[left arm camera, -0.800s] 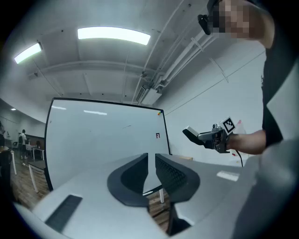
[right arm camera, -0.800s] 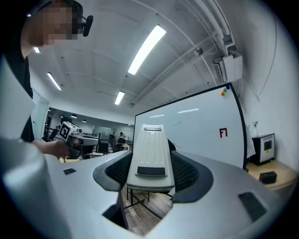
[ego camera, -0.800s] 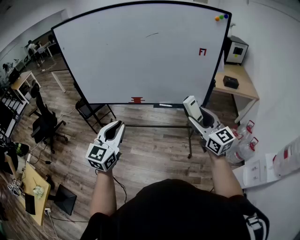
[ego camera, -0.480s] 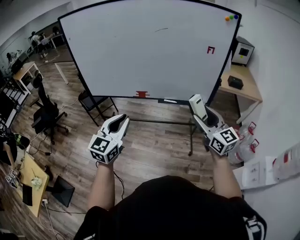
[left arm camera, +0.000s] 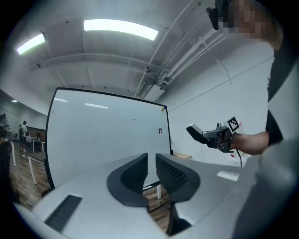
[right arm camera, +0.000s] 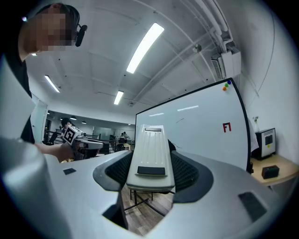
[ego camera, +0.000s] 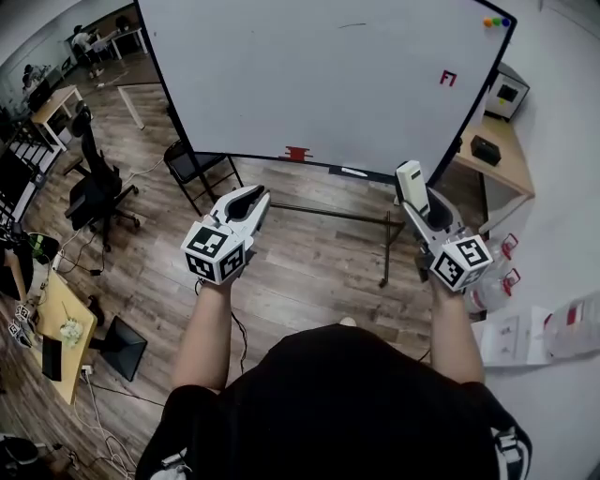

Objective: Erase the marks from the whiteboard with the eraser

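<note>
A large whiteboard on a stand fills the top of the head view. It bears a small red mark at the right and a thin dark stroke near the top; the red mark also shows in the right gripper view. My right gripper is shut on a white eraser, held well short of the board; the eraser lies lengthwise between the jaws. My left gripper is shut with nothing in it, its jaws almost touching.
A red clip and a marker rest on the board's tray. Coloured magnets sit at the top right corner. A wooden side table stands to the right, a black chair and office chair to the left.
The view has shifted closer to the whiteboard, which now sits higher and larger in frame. Both grippers have risen slightly, the right still holding the eraser.
</note>
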The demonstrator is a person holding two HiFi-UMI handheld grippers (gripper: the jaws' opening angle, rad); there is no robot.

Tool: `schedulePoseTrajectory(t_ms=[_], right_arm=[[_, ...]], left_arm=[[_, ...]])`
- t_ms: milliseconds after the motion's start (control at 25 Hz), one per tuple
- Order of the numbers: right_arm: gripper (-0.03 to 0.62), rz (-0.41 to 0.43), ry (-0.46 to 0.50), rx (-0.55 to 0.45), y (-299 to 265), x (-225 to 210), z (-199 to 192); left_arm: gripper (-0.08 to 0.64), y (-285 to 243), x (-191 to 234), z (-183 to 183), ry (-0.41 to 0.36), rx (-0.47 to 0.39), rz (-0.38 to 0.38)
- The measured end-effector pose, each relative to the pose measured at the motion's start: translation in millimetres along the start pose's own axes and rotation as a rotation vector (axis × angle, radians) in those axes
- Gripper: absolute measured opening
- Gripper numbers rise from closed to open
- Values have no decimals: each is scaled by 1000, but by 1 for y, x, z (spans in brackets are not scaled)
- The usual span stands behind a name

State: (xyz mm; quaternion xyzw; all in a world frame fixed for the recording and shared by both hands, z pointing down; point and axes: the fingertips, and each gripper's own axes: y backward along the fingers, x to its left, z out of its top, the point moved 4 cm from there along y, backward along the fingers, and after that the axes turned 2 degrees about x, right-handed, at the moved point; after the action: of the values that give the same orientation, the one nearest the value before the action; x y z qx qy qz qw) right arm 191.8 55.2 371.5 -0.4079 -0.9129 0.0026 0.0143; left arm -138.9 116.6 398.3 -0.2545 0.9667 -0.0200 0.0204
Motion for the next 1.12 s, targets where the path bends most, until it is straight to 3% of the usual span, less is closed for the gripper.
schedulePoseTrajectory(t_ms=[1120], right_arm=[[253,-27,-41,20,-56,-95,-25]], left_arm=[[46,-92,38,-22,24,55,14]])
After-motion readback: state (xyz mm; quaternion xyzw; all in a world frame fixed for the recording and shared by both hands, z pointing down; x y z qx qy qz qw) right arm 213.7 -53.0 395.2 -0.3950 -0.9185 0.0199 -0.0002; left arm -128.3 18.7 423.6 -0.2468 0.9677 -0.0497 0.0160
